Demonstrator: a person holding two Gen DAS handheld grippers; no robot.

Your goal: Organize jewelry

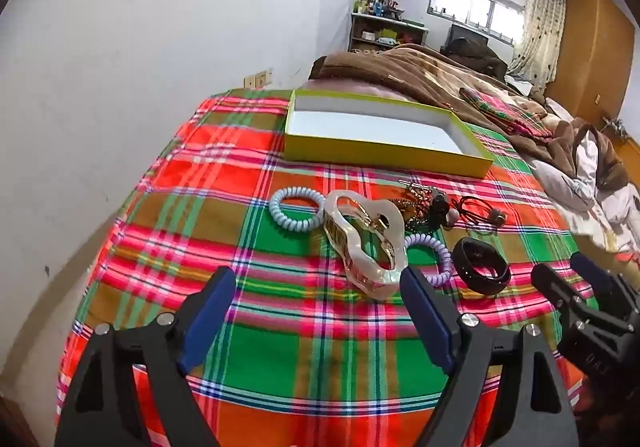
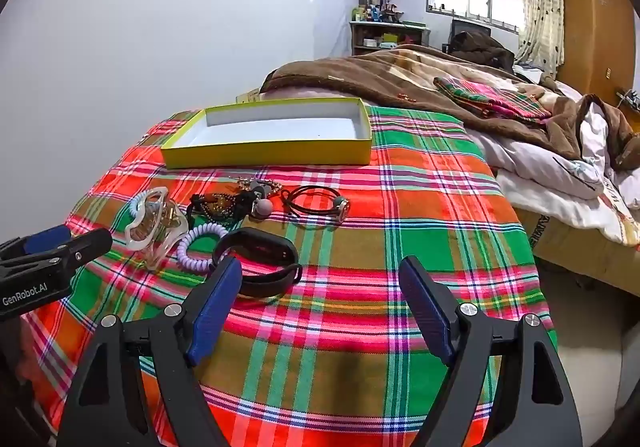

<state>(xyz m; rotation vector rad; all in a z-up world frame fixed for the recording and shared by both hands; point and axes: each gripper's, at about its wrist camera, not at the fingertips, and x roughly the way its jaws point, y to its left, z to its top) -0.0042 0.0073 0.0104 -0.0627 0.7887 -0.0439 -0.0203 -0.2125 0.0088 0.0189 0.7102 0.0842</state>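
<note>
A plaid cloth (image 1: 280, 347) is showing blocks of red, green and orange crossed by pink, white and blue stripes, and the shallow box (image 2: 264, 153) on it is showing yellow-green walls and a white inside. Among the jewelry, a pearly cream claw clip (image 1: 362, 243) with gold inside is lying by a pale blue coil tie (image 1: 296, 209), a lilac coil tie (image 2: 196, 245) and a black band (image 2: 260, 261). Both grippers are showing black frames with dark blue pads (image 2: 212, 311).

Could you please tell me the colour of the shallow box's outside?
Yellow-green cardboard box, white inside; right wrist view.
</note>
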